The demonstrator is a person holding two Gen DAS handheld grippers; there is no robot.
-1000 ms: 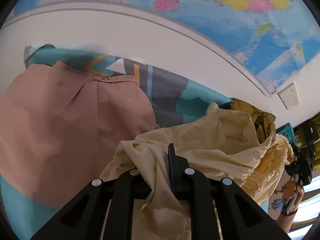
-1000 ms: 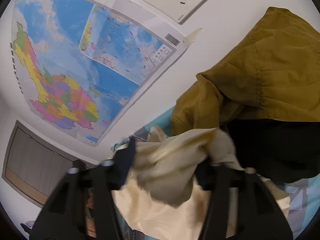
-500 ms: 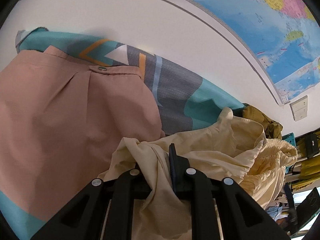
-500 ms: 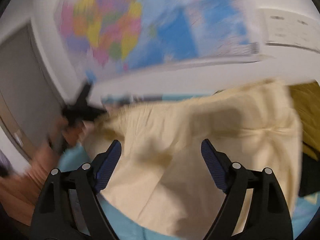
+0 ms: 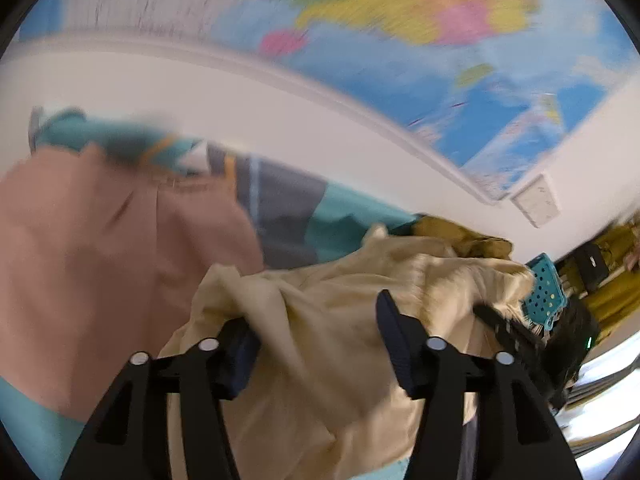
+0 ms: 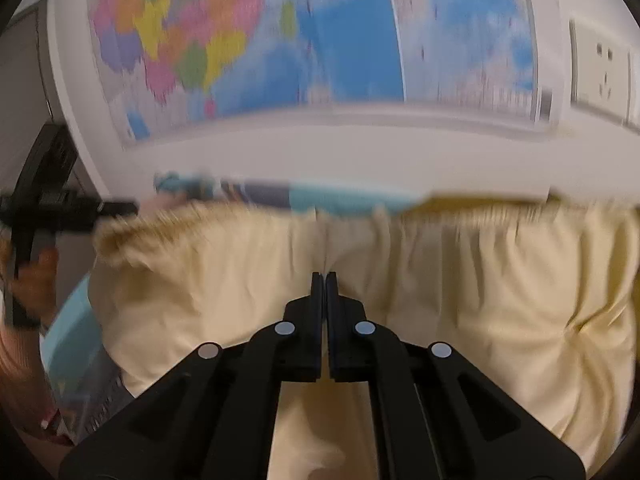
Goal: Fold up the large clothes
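Cream garment (image 6: 460,304), rumpled, gathered waistband

A bed or wide surface is covered by a sheet (image 5: 332,224) in teal with grey bands and thin orange and white stripes; it runs back to the white wall. 3 garments show on it. A pink garment (image 5: 100,264) lies spread flat on the left side. A cream garment (image 5: 344,312) lies bunched to its right, with its edge over the pink one's border. From the right wrist view the cream garment (image 6: 460,300) spreads wide, its gathered waistband along the far edge. A mustard garment (image 5: 460,236) sits crumpled behind it, near the wall.
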